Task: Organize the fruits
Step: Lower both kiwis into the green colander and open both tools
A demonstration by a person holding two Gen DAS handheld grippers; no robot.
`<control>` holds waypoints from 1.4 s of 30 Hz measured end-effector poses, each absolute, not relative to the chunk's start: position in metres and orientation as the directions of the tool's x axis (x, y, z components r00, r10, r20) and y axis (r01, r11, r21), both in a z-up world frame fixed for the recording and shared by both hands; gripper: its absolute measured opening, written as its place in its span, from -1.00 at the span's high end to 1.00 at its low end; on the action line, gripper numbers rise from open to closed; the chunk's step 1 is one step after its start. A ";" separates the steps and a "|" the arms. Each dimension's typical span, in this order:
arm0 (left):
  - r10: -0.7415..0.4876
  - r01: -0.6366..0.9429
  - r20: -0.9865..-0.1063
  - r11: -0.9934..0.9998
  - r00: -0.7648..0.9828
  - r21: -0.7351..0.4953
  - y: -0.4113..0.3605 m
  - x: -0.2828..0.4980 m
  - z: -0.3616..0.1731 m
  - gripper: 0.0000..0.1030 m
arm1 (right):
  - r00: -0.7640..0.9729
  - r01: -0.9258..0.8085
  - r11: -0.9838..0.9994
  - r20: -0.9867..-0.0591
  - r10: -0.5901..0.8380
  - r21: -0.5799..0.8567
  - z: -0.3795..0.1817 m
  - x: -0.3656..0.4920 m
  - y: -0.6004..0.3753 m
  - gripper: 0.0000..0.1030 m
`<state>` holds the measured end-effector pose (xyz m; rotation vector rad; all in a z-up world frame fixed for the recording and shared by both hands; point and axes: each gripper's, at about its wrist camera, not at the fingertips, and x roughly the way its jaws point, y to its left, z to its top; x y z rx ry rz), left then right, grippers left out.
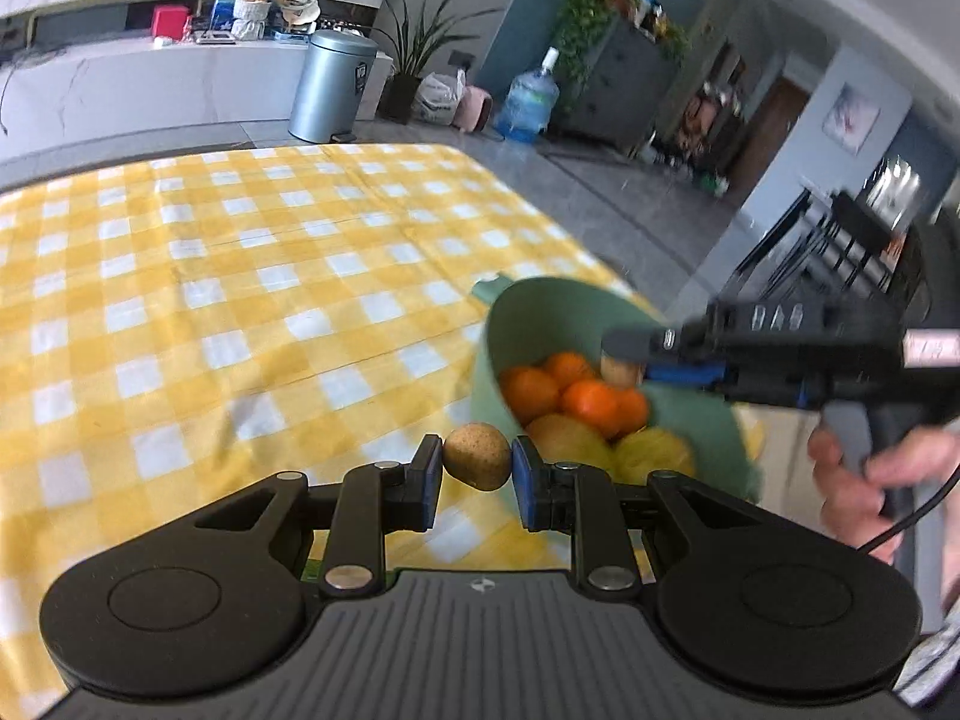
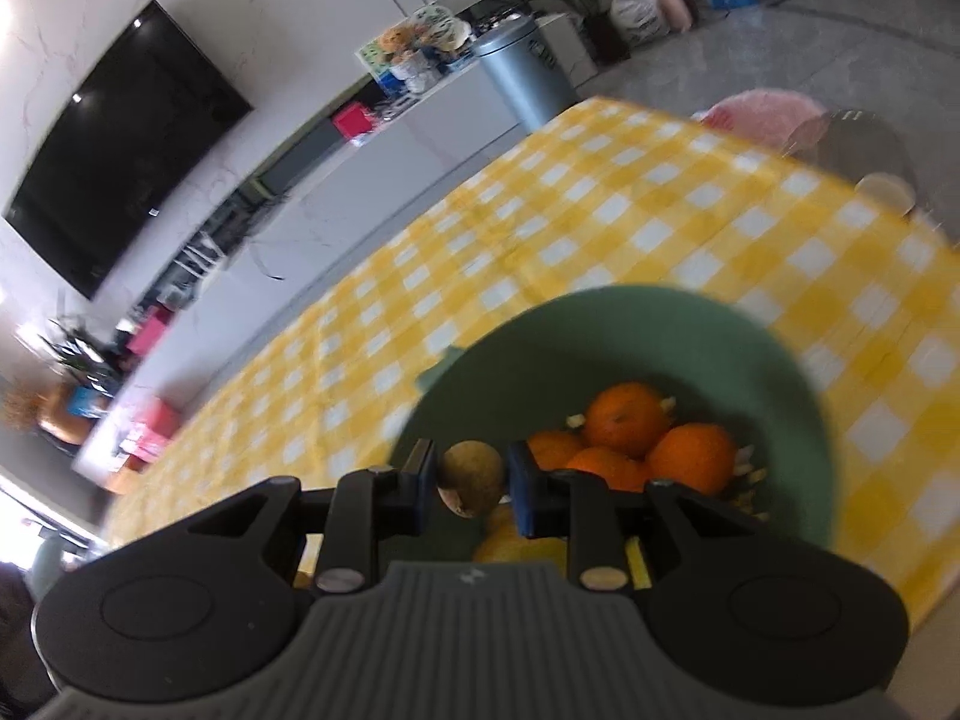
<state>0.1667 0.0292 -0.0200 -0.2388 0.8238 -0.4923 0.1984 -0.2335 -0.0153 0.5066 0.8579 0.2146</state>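
Note:
A green bowl (image 1: 528, 312) stands near the right edge of the yellow checked tablecloth (image 1: 210, 276). It holds several oranges (image 1: 591, 399) and yellow-green fruits (image 1: 654, 450). My left gripper (image 1: 477, 462) is shut on a small brown kiwi (image 1: 477, 456), just left of the bowl's rim. My right gripper (image 2: 471, 477) is shut on another brown kiwi (image 2: 471, 477) above the bowl (image 2: 600, 330), over the oranges (image 2: 627, 420). The right gripper also shows in the left wrist view (image 1: 624, 360), reaching in over the bowl with its kiwi (image 1: 621, 372).
The table's right edge runs close beside the bowl, with grey floor (image 1: 630, 198) beyond. A silver bin (image 1: 333, 84), potted plants and a water jug (image 1: 531, 99) stand beyond the far edge. A pink object (image 2: 762, 111) and a dark chair back (image 2: 858, 138) sit past the table's far corner.

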 end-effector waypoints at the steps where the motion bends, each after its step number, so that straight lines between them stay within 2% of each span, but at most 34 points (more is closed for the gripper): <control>1: -0.519 0.327 -0.633 0.854 0.574 -0.404 0.028 0.166 -0.019 0.48 | 0.624 0.019 0.874 -0.689 0.369 0.486 -0.014 0.198 -0.236 0.56; 6: -0.554 0.356 -0.619 0.833 0.557 -0.424 0.015 0.164 -0.016 0.47 | 0.590 0.048 0.894 -0.735 0.335 0.446 -0.014 0.192 -0.256 0.56; 16: -0.579 0.408 -0.632 0.814 0.515 -0.414 -0.012 0.159 -0.026 0.47 | 0.582 -0.049 0.912 -0.730 0.358 0.408 -0.004 0.176 -0.265 0.56; 26: -0.598 0.406 -0.587 0.802 0.546 -0.438 -0.021 0.162 -0.015 0.47 | 0.605 0.097 0.953 -0.778 0.173 0.288 -0.006 0.175 -0.283 0.54; 27: -0.593 0.405 -0.586 0.805 0.552 -0.433 -0.024 0.163 -0.013 0.47 | 0.607 0.096 0.954 -0.776 0.171 0.285 -0.006 0.176 -0.283 0.46; 28: -0.590 0.405 -0.586 0.808 0.556 -0.429 -0.028 0.163 -0.011 0.47 | 0.610 0.096 0.953 -0.774 0.172 0.287 -0.006 0.176 -0.284 0.21; 31: -0.593 0.403 -0.582 0.805 0.557 -0.435 -0.037 0.165 -0.008 0.47 | 0.638 0.086 0.954 -0.751 0.170 0.289 -0.001 0.173 -0.285 0.16; 35: -0.497 0.297 -0.652 0.867 0.573 -0.399 -0.047 0.179 -0.009 0.47 | 0.691 0.096 0.936 -0.700 0.183 0.339 0.008 0.168 -0.293 0.08; 38: -0.456 0.242 -0.668 0.887 0.588 -0.392 -0.052 0.191 -0.009 0.47 | 0.707 0.124 0.920 -0.684 0.181 0.372 0.008 0.167 -0.302 0.04; 42: -0.334 0.187 -0.687 0.941 0.646 -0.282 -0.062 0.196 -0.007 0.47 | 0.697 0.136 0.908 -0.690 0.196 0.396 0.001 0.169 -0.308 0.04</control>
